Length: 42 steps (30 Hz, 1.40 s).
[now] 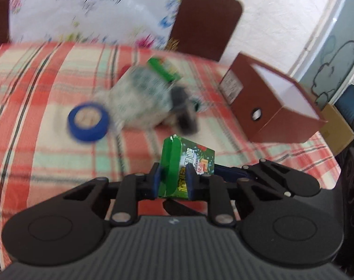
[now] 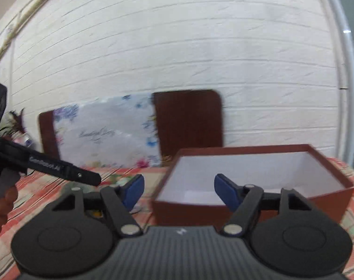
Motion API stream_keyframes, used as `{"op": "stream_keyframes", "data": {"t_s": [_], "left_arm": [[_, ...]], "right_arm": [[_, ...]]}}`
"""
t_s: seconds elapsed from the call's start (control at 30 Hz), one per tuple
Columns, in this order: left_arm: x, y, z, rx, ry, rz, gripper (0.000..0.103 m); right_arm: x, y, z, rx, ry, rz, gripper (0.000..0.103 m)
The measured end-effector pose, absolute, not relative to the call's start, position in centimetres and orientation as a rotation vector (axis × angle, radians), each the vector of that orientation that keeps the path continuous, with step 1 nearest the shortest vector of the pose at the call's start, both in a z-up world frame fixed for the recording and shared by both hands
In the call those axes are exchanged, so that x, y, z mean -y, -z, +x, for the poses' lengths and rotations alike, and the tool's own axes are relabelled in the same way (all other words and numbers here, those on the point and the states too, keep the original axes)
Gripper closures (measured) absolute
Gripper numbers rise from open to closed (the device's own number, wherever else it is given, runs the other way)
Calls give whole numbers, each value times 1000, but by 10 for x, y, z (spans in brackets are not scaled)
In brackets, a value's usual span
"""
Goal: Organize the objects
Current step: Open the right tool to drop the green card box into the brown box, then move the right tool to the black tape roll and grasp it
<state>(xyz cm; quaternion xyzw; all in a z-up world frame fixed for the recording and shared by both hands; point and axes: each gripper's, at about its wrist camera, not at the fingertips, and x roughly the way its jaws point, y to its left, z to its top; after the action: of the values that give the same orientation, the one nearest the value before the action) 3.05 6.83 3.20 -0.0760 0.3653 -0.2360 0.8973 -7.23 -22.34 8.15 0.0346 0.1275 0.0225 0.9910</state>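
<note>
Left gripper [image 1: 173, 179] clamping green packet [image 1: 186, 163], brown box [image 1: 275, 102] near

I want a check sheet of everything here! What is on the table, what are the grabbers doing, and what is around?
Surface: red and green plaid tablecloth.
Job's things: small green printed carton in the left gripper; open brown cardboard box with white inside, nothing seen in it.
Clutter: blue tape roll, blurred crinkly plastic bag, dark blurred object.
Grippers: left shut on the carton; right gripper open, holding nothing.
Cables: nothing seen.
Surroundings: white brick wall, brown chair back.
</note>
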Motion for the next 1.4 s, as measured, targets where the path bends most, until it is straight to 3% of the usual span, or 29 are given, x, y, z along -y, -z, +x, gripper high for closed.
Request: {"op": "stream_keyframes", "data": {"t_s": [0.1, 0.27, 0.37, 0.43, 0.47, 0.5, 0.57, 0.67, 0.7, 0.8, 0.93, 0.97, 1.0, 1.03, 1.07, 1.1, 1.4], "left_arm": [[-25, -64, 38, -665, 551, -118, 79], [67, -99, 63, -558, 678, -70, 79], [128, -107, 79, -538, 744, -57, 78], [163, -105, 91, -539, 759, -50, 73], [180, -102, 96, -554, 752, -40, 59], [194, -98, 99, -564, 736, -17, 54], [209, -93, 97, -551, 690, 53, 52], [192, -93, 82, -493, 700, 76, 52], [180, -94, 77, -481, 695, 73, 52], [132, -93, 68, -495, 645, 34, 51], [47, -82, 62, -548, 472, 7, 51], [24, -77, 61, -571, 418, -5, 51], [4, -72, 60, -595, 376, -23, 52], [-16, -67, 60, -622, 339, -51, 53], [-32, -61, 60, -645, 312, -84, 53], [-47, -56, 59, -661, 291, -115, 53], [-97, -31, 47, -712, 278, -260, 53]], "right_arm": [[175, -64, -57, -362, -154, -2, 47], [126, -49, -10, -495, -221, -25, 50], [119, -41, 31, -603, -256, -1, 48], [119, -28, 50, -651, -291, 74, 37], [119, -24, 59, -672, -308, 123, 20], [119, -21, 69, -692, -311, 174, 10], [121, -16, 86, -717, -282, 258, 9], [128, -7, 105, -758, -316, 376, 9], [130, -7, 105, -753, -308, 379, 25], [132, -16, 91, -751, -317, 332, 25], [119, -33, 33, -724, -287, 32, 25], [117, -35, 14, -706, -268, -65, 46], [118, -35, -7, -691, -258, -169, 53], [123, -34, -26, -675, -244, -234, 47], [129, -32, -44, -666, -233, -257, 30], [136, -29, -56, -679, -233, -253, 23], [162, -22, -73, -699, -263, -47, 24]]}}
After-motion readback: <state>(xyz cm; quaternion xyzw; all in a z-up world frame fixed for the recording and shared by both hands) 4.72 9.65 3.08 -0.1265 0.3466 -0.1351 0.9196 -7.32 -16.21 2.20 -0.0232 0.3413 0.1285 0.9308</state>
